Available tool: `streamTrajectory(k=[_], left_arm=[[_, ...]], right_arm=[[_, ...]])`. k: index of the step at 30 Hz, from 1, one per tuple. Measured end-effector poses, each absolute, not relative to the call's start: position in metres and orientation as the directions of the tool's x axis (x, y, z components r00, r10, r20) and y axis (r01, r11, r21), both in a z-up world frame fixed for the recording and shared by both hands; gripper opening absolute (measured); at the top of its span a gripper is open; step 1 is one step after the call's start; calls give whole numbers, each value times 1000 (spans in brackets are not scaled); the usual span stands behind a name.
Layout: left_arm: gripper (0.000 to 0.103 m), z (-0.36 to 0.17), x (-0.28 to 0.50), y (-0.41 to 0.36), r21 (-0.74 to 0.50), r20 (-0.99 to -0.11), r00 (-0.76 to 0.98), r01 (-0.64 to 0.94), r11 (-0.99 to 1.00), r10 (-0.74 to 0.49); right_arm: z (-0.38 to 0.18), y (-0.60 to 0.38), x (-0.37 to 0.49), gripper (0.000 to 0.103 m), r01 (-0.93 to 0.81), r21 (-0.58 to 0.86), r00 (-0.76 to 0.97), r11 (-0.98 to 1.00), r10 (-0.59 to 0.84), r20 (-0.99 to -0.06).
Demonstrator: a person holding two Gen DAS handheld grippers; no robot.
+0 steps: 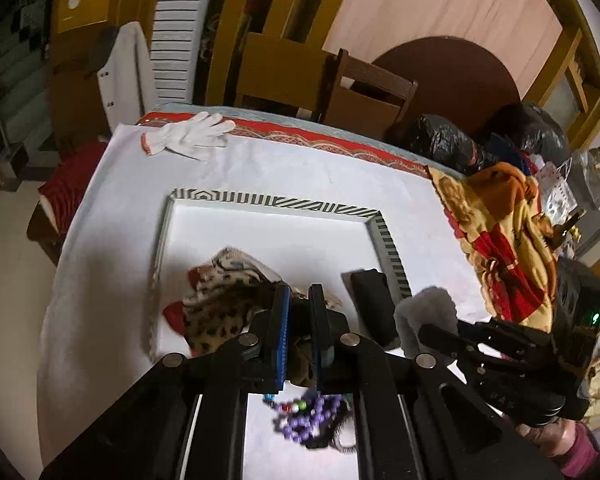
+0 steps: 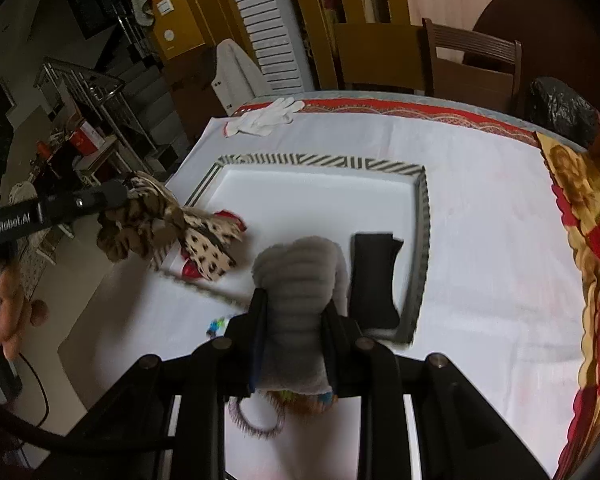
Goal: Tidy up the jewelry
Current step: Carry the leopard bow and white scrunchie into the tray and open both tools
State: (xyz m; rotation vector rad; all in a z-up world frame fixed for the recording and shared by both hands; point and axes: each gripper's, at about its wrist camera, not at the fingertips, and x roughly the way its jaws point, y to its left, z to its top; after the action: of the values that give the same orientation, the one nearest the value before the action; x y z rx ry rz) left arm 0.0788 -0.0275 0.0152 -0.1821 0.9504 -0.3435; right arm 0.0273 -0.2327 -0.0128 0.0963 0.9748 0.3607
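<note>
My left gripper (image 1: 300,300) is shut on a leopard-print scrunchie (image 1: 224,308), and its fabric hangs down over the white tray (image 1: 276,202) with the striped rim. From the right wrist view, the left gripper (image 2: 126,196) holds the scrunchie (image 2: 140,228) in the air above the tray's left edge. A leopard-print bow with red (image 2: 212,250) is below it. My right gripper (image 2: 296,308) is shut on a grey fluffy hair piece (image 2: 300,276), also visible as the grey fluffy piece (image 1: 428,312). A black pouch (image 2: 374,276) lies in the tray. Purple beads (image 1: 308,420) lie under the left gripper.
A white glove (image 1: 188,136) lies at the far edge of the white cloth. A patterned red and yellow blanket (image 1: 500,248) covers the right side. A purple spiky hair tie (image 2: 256,426) and a small colourful item (image 2: 218,326) lie on the cloth near me. Chairs stand behind the table.
</note>
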Motion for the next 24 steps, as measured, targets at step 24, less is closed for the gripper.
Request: streamTrajectory(k=[24], left_arm=[[23,-84,129,-13,-233,-888,398,44,971,-231]], right_arm=[[-123,-205,135,29,-149,339,310,929,370,-876]])
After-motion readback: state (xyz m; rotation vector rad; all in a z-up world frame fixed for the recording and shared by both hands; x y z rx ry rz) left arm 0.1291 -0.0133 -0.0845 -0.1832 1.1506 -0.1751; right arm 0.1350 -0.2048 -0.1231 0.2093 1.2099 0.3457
